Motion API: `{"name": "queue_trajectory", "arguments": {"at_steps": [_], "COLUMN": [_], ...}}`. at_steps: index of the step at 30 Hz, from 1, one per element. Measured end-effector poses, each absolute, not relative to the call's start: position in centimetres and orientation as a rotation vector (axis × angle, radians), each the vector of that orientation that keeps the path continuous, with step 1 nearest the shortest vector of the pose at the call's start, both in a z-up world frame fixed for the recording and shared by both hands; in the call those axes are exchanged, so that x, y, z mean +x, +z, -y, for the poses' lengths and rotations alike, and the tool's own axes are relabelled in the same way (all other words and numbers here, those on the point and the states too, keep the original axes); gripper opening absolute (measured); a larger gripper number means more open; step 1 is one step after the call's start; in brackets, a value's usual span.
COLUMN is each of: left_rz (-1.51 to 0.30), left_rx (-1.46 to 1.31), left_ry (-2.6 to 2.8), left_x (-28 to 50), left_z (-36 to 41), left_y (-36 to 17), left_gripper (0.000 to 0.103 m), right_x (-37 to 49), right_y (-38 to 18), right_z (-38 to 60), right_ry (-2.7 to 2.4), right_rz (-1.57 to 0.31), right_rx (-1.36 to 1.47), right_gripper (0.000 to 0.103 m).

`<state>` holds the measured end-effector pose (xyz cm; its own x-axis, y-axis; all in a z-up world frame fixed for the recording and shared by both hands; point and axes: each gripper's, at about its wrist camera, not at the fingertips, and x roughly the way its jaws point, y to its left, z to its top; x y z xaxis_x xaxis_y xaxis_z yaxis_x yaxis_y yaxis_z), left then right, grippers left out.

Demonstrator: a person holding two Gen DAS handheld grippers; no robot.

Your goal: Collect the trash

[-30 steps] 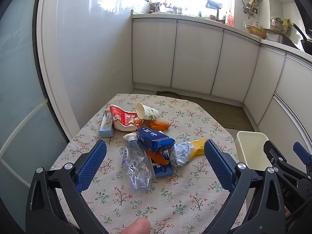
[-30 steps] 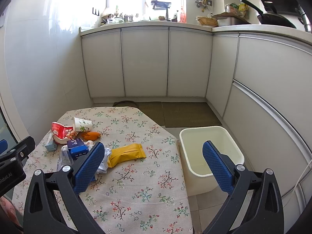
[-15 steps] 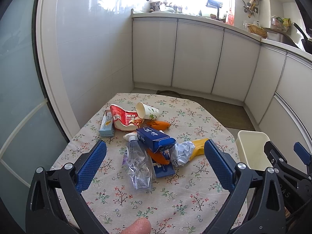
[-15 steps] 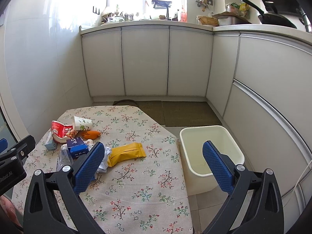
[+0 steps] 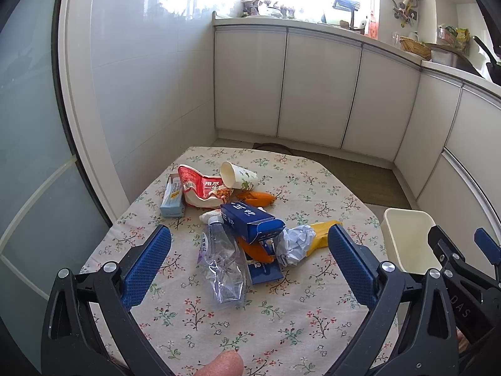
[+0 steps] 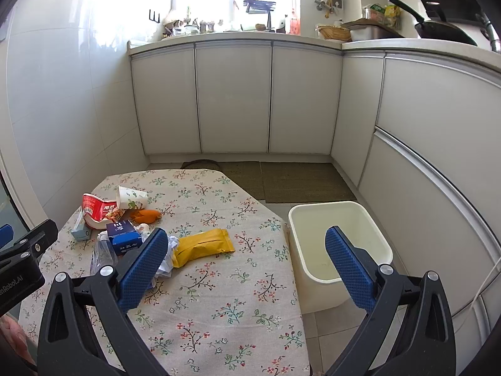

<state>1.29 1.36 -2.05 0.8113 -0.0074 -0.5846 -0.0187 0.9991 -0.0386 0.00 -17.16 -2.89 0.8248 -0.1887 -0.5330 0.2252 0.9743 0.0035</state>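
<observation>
The trash lay clustered on the floral worktop (image 5: 219,319): a crushed clear bottle (image 5: 223,264), an open blue carton (image 5: 250,221), crumpled foil (image 5: 296,242), a yellow pouch (image 6: 203,246) and a tipped paper cup (image 5: 238,178). The left gripper (image 5: 247,264) and right gripper (image 6: 242,258) hovered with jaws spread, empty. A cream bin (image 6: 341,219) stood beside the worktop.

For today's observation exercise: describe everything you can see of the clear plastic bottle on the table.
The clear plastic bottle is crushed and empty-looking, lying on its side on the floral tablecloth, neck pointing away, with a purple-printed label near the neck. The dark blue carton lies against its neck end. Neither gripper touches it.
</observation>
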Motion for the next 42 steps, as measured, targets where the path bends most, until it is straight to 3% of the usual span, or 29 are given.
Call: {"name": "queue_trajectory", "arguments": {"at_steps": [15, 29, 37, 38, 42], "left_rz": [-0.659, -1.002, -0.715, -0.727, -1.098], "left_rx": [-0.052, -0.215, -0.232, -0.217, -0.243], "left_ry": [0.016, 0.052, -0.01, -0.041, -0.031], "left_x": [1.8, 9.9, 18.1, 19.9, 26.8], "left_z": [-1.8, -7.7, -10.8, -11.0, -13.4], "left_y": [-2.9, -8.9, -2.5, -2.9, -9.1], "left_gripper": [0.096, 0.096, 0.096, 0.096, 0.096], "right_x": [0.4, 5.3, 9.5, 9.7, 11.3], "right_y": [-3.5, -4.7, -5.9, -6.4, -9.2], "right_z": [17.2, 19.3, 21.0, 21.3, 22.8], "right_ry": [-0.222, -0.108, -0.051, -0.051, -0.057], "right_rz": [-0.592, -0.891, -0.881, -0.879, -0.978], "right_rx": [0.071, 0.347, 0.452, 0.448, 0.522], "right_gripper": [0.098, 0.098, 0.098, 0.098, 0.098]}}
